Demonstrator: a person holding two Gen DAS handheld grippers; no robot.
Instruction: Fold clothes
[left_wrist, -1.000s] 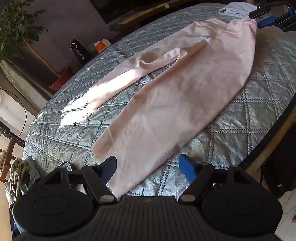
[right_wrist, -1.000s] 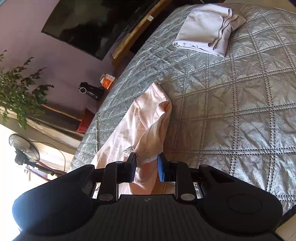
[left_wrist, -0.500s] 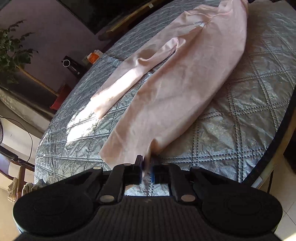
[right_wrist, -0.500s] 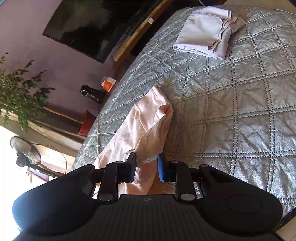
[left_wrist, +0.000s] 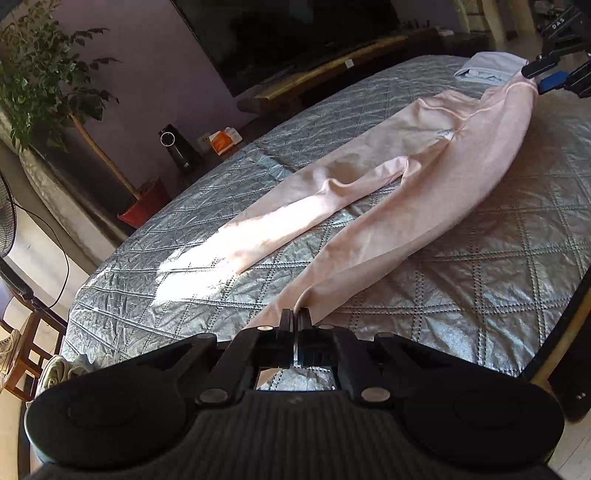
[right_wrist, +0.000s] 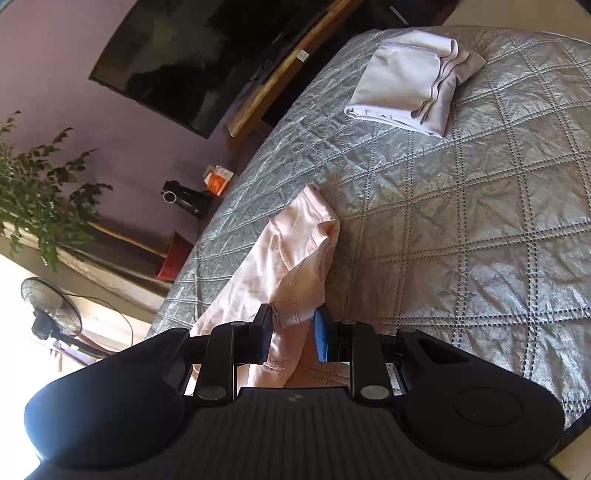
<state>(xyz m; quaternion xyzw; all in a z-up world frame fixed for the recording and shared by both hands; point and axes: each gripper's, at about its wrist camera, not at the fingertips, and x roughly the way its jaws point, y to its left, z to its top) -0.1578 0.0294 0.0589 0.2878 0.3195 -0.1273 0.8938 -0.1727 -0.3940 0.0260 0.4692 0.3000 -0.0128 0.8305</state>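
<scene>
Pale pink trousers lie stretched across the silver quilted bed. One leg runs toward me; the other leg angles off to the left into a sun patch. My left gripper is shut on the near leg's hem, which rises slightly off the quilt. At the far end my right gripper holds the waistband. In the right wrist view the right gripper is shut on the bunched waistband of the pink trousers.
A folded white garment lies on the bed's far part. Beyond the bed stand a dark television, a wooden bench, a potted plant and a fan. The bed's dark edge is at my right.
My left gripper, open a second ago beside the trouser hem, closed on it and now lifts it slightly. The right gripper kept its hold on the waistband with little movement.
</scene>
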